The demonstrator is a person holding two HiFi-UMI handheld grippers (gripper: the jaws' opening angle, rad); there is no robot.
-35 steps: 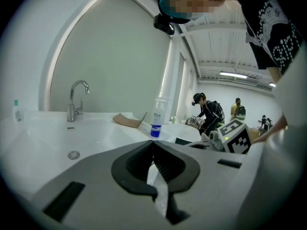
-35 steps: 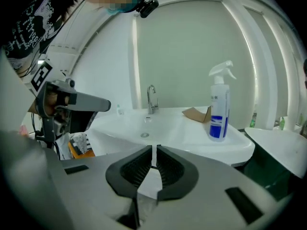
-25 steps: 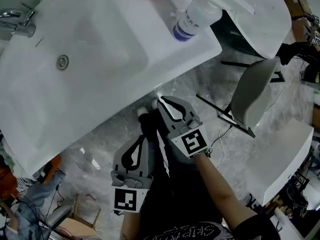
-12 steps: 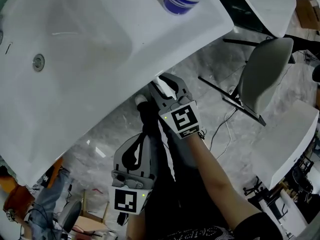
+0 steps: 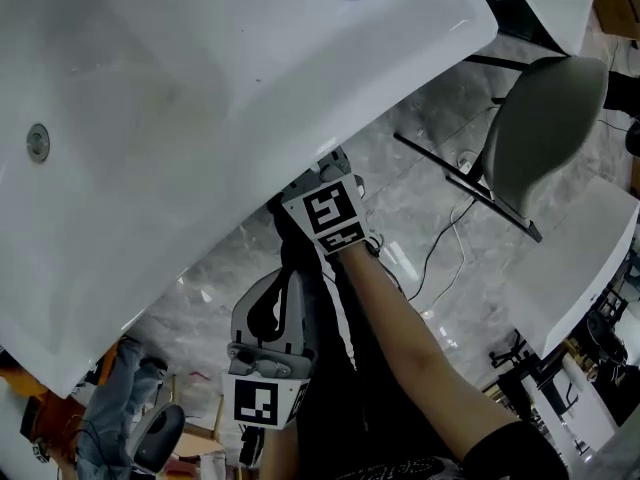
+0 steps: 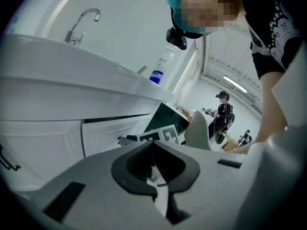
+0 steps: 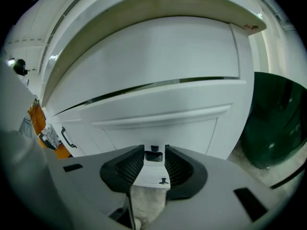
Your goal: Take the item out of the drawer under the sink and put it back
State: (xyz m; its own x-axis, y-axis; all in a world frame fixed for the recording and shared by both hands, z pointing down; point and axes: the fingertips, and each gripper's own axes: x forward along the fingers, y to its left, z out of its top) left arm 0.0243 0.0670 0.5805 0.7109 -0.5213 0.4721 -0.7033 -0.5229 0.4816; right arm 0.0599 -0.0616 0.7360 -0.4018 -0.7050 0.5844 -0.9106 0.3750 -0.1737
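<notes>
Right gripper (image 7: 153, 163) – jaws have just been opening, now wide apart, nothing between them; it faces the shut white panelled drawer front (image 7: 163, 104) under the white ceramic sink (image 5: 230, 88); item unseen, presumably inside. Find a graspable edge – pull straight outward; left gripper (image 6: 154, 163) closed, empty.

Right gripper (image 7: 153, 159) jaws just opening, gripping nothing, gripper now lower, its tips tucked beneath the sink rim (image 5: 420, 78) above it.

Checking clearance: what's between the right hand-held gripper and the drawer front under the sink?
Nothing, by the right gripper view: the right hand-held gripper, jaws just opened and empty, faces the drawer front.
</notes>
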